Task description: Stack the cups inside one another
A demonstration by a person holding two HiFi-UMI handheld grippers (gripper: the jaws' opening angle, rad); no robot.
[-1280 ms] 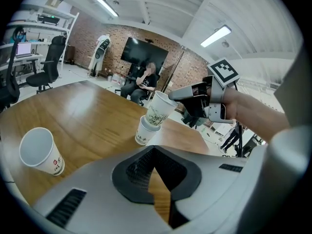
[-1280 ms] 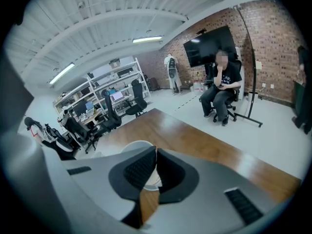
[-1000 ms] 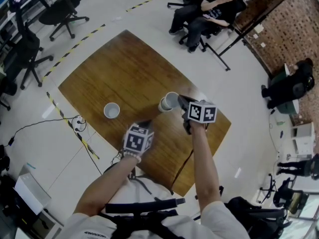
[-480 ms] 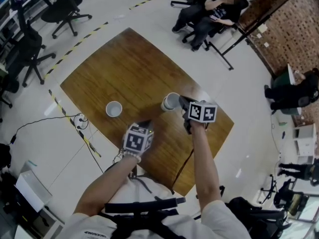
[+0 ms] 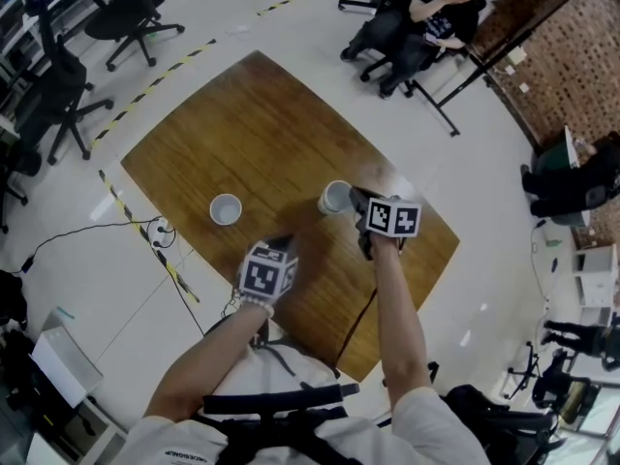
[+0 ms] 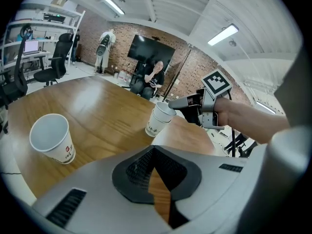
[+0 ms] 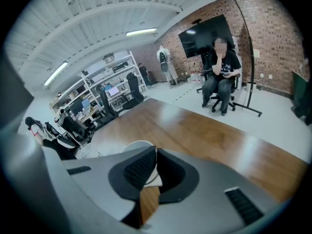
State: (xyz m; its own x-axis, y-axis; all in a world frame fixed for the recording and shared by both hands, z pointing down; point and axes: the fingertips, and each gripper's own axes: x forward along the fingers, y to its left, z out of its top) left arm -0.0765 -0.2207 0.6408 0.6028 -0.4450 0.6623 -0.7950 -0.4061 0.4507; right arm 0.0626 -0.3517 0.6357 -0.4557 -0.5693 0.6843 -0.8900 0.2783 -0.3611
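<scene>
**Right claw.** The right claw (image 5: 352, 200) is clamped on the rim of the upper cup (image 6: 165, 111). In the right gripper view, the white cup wall sits pinched between the two dark pads. The rounded rim of the upper cup (image 7: 132, 146) shows just beyond them.

**Cup pair.** The upper cup is partly nested in the lower cup (image 6: 155, 126). Both lean away from the claw. The pair stands near the right edge of the wooden tabletop (image 5: 242, 114). The frames do not show whether the lower cup's base lies flat on the wood.

**Left claw.** The left claw (image 6: 153, 149) is closed, with its pads meeting at the tips. Nothing is between them, and only wood grain shows through the gap below. In the head view, the left claw (image 5: 283, 241) hangs over the near part of the tabletop, apart from every cup.

**Single cup.** The single cup (image 5: 225, 208) stands upright with its mouth open. It is near the left edge of the tabletop, well apart from the pair.

**Markings.**
- The single cup (image 6: 51, 138) carries a small red mark with fine print beside it on its wall.
- The lower cup carries a small dark printed patch.
- The lettering on both cups is too small to read.
- Each marker cube (image 5: 266, 271) shows black-and-white square codes and no text.

**Surroundings.** A seated person (image 5: 426, 22) is beyond the far corner of the tabletop. A dark wall screen (image 6: 146, 48) hangs on the brick wall.
</scene>
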